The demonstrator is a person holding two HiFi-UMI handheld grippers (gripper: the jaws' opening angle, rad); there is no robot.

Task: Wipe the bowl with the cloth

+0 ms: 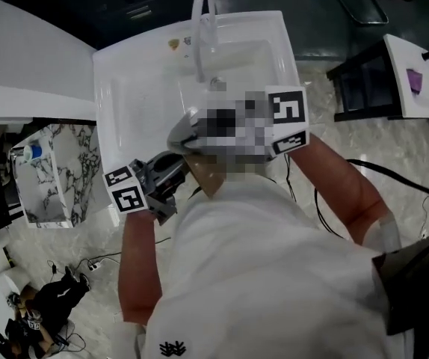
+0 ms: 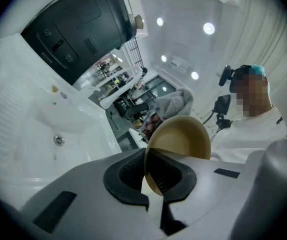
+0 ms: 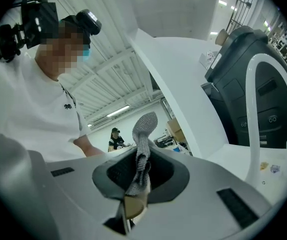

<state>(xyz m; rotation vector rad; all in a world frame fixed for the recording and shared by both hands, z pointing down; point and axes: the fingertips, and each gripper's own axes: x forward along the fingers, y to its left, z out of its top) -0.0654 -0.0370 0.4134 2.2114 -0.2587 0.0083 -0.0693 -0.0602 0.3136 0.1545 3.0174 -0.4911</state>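
Note:
A tan bowl point(image 2: 179, 140) stands on edge in the left gripper view, with my left gripper point(image 2: 152, 181) shut on its rim. Behind the bowl's upper edge bunches the grey cloth point(image 2: 176, 101). In the right gripper view my right gripper point(image 3: 138, 176) is shut on that cloth point(image 3: 142, 144), which sticks up between the pads; a sliver of the tan bowl point(image 3: 133, 207) shows just below. From the head view, both grippers meet over the sink's front edge: the left gripper point(image 1: 162, 179) at lower left, the cloth point(image 1: 183, 132) above it, the right gripper's marker cube point(image 1: 288, 117) to the right.
The white sink point(image 1: 136, 88) with its curved faucet point(image 1: 202, 21) lies straight ahead. A marble-patterned cabinet point(image 1: 61, 172) stands at the left, a black stand point(image 1: 360, 88) with a white board at the right. Cables run over the floor. A dark appliance point(image 2: 78, 29) hangs above the sink.

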